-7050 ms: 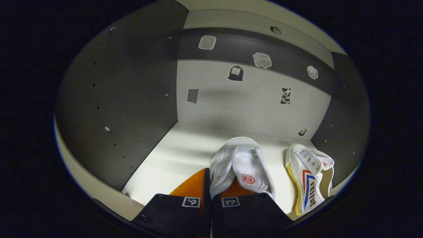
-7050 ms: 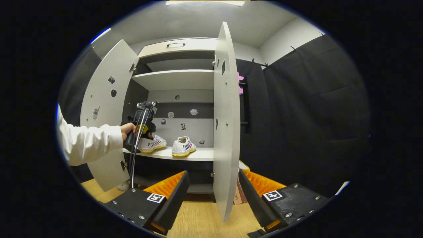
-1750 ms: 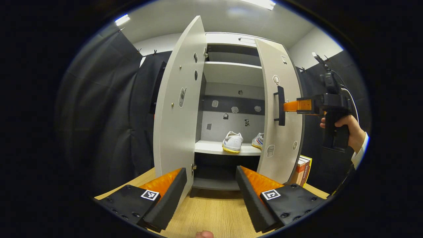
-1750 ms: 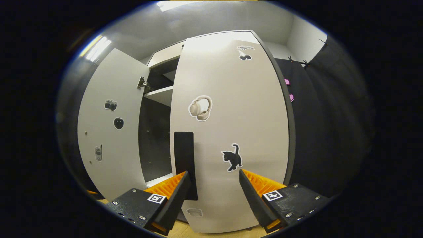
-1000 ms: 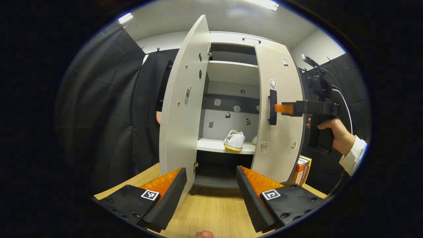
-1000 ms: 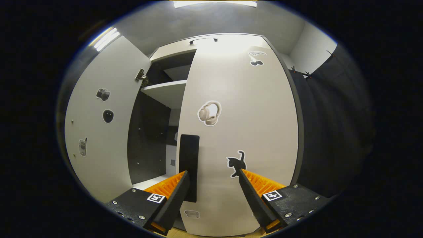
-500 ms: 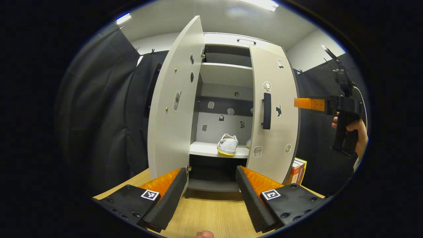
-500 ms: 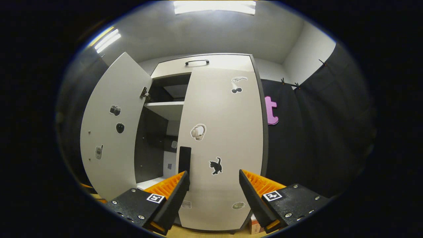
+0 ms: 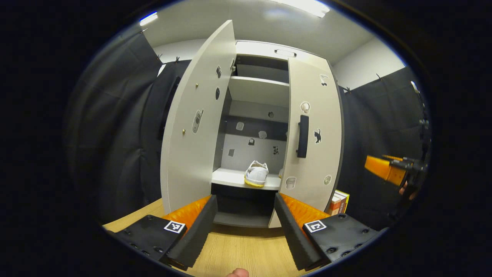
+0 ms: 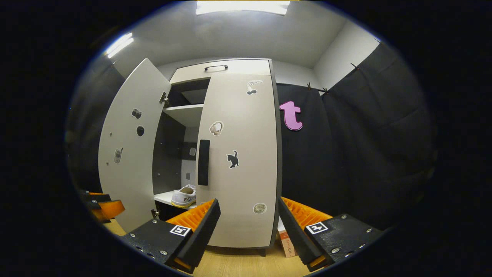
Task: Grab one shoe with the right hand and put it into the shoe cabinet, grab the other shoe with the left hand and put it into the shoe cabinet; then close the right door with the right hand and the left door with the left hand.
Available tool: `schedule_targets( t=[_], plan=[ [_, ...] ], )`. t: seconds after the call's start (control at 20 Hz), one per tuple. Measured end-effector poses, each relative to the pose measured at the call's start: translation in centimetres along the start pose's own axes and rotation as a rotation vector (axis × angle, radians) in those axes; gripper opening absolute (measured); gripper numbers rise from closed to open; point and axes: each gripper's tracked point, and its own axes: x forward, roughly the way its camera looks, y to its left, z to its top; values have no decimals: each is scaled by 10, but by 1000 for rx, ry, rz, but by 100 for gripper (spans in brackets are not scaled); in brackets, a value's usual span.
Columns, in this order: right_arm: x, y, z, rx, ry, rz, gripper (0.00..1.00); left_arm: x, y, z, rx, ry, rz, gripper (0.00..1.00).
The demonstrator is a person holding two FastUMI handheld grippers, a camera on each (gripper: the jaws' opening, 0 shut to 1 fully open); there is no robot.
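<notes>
Cabinet: the shoe cabinet (image 9: 261,50) stands straight ahead of both grippers, at twelve o'clock.
Shoes: one white shoe (image 9: 256,174) sits on the middle shelf; a sliver of a second shows just right of it, behind the right door's edge.
Right door: the right door (image 10: 240,154) looks shut or nearly so.
Left door: the left door (image 9: 196,127) stands wide open, its long edge upright, at about eleven o'clock from the left gripper (image 9: 244,227).
Left gripper: jaws apart, empty, the nearer tool to that door.
Right gripper: the right gripper (image 10: 246,231), jaws apart, holds nothing.
Next: likely a left-hand push.
</notes>
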Motion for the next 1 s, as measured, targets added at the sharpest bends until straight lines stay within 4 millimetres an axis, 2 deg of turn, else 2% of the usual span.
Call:
schedule_targets(
  t=[0.1, 0.15, 0.2, 0.3, 0.4, 0.45, 0.5, 0.55, 0.6, 0.65, 0.7, 0.75, 0.85, 0.95, 1.0],
  plan=[
    [-7, -5, -13, -21, -15, -17, 93, -2, 13, 38, -27, -85, 27, 94],
    [-9, -9, -24, -40, -8, -32, 93, -3, 24, 56, -27, -112, 54, 96],
    [-12, -13, -37, -57, 14, -44, 93, -5, 38, 66, -14, -120, 96, 99],
    [-16, -11, -54, -50, 50, -37, 93, -9, 72, 85, 43, -119, 196, 96],
    [-19, -9, -63, -19, 76, -27, 93, -13, 105, 104, 117, -139, 287, 96],
    [-20, -8, -66, -10, 84, -24, 93, -13, 119, 111, 149, -144, 321, 93],
    [-20, -8, -67, -3, 88, -24, 93, -12, 132, 116, 165, -148, 350, 96],
    [-21, -8, -65, 4, 88, -21, 93, -10, 142, 119, 149, -142, 360, 93],
    [-22, -7, -64, 10, 86, -16, 93, -1, 151, 123, 110, -144, 356, 96],
    [-21, -6, -63, 13, 85, -11, 93, 6, 163, 129, 65, -148, 361, 94],
    [-22, -5, -61, 13, 83, -6, 93, 11, 178, 133, 25, -148, 371, 96],
    [-22, -5, -59, 10, 81, -3, 93, 21, 194, 136, -4, -139, 379, 94],
    [-24, -7, -55, -3, 77, -2, 93, 35, 223, 133, -43, -102, 390, 96],
    [-26, -9, -52, -11, 73, -5, 93, 46, 231, 132, -62, -99, 376, 94],
    [-26, -10, -52, -15, 75, -8, 93, 51, 232, 129, -51, -95, 374, 96]
  ],
)
